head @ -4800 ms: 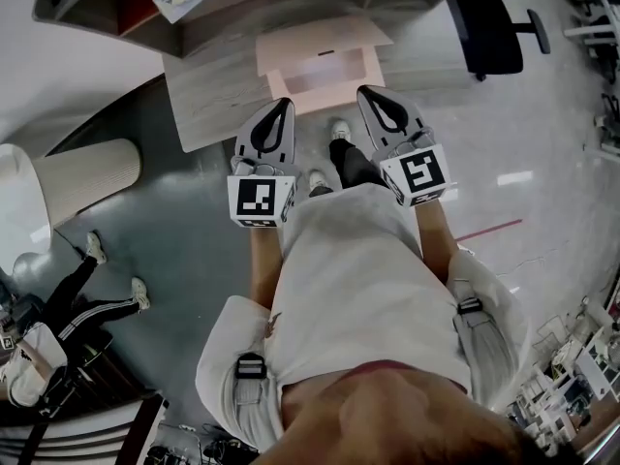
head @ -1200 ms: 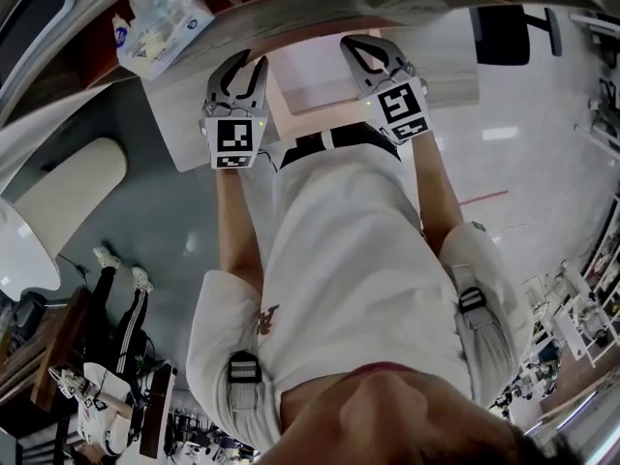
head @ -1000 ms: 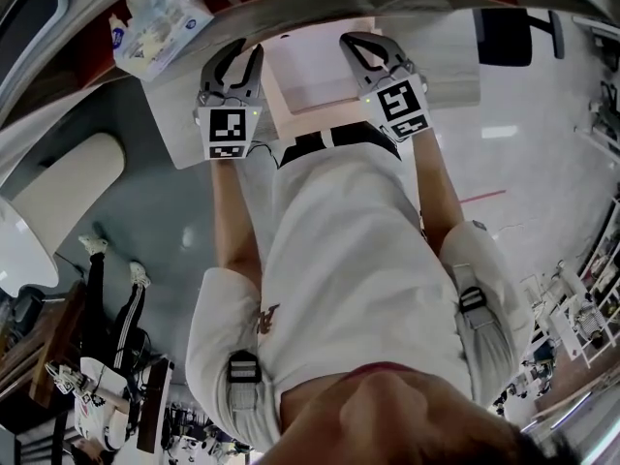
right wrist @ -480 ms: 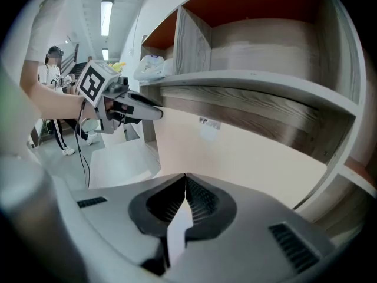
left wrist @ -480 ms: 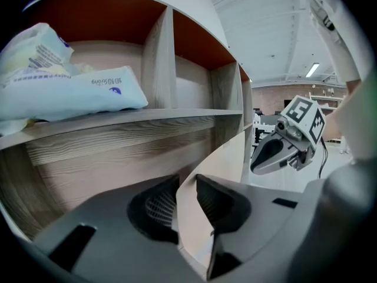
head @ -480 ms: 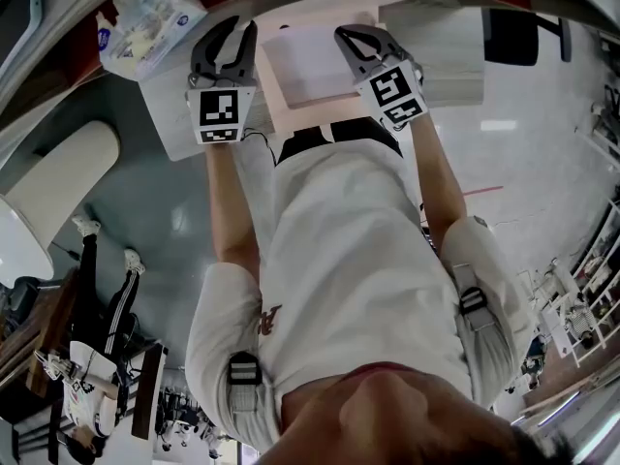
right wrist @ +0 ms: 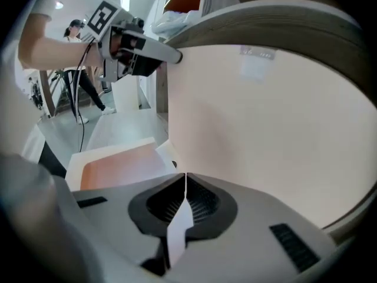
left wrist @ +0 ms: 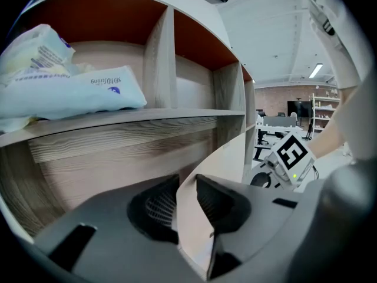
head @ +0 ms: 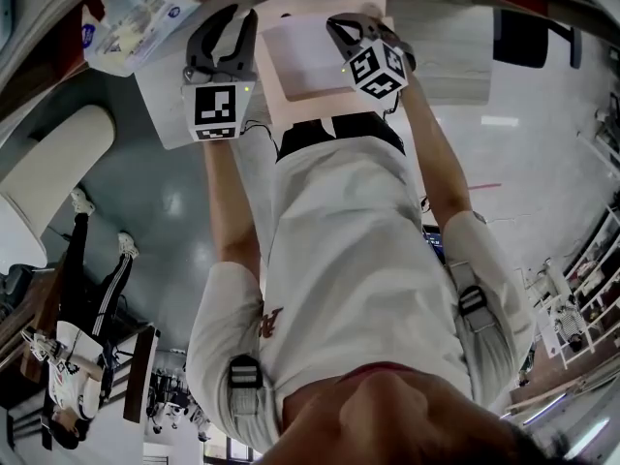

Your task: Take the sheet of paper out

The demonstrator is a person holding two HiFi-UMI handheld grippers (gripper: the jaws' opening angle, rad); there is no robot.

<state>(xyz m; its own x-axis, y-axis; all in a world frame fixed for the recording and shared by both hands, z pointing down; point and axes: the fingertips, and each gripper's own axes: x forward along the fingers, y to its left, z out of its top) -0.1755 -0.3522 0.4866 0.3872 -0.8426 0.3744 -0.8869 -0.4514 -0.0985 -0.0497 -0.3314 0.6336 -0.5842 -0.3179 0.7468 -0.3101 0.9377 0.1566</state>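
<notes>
A white sheet of paper (head: 302, 56) lies in a pale pink folder (head: 275, 103) on the desk under the shelves. My right gripper (head: 358, 27) (right wrist: 185, 184) is shut on the sheet's near edge; a white strip of the sheet (right wrist: 177, 236) runs back between the pads. My left gripper (head: 225, 22) (left wrist: 187, 184) holds the folder's pale cover (left wrist: 235, 152) (right wrist: 265, 122) upright, its edge between the jaws. In the right gripper view the left gripper (right wrist: 175, 56) grips that cover's top corner. My right gripper's marker cube (left wrist: 291, 154) shows beyond the cover.
A wooden shelf unit with upright dividers (left wrist: 159, 63) stands right ahead, with a soft pack of tissues (left wrist: 70, 90) (head: 136, 22) on it. The grey desk top (head: 160, 100) juts out below. An office chair (head: 528, 37) and a bystander (head: 68, 356) are farther off.
My right gripper has dropped down toward the folder and rolled, its cube now tilted. The left gripper stays at the cover. Earlier both grippers hung farther back from the desk.
</notes>
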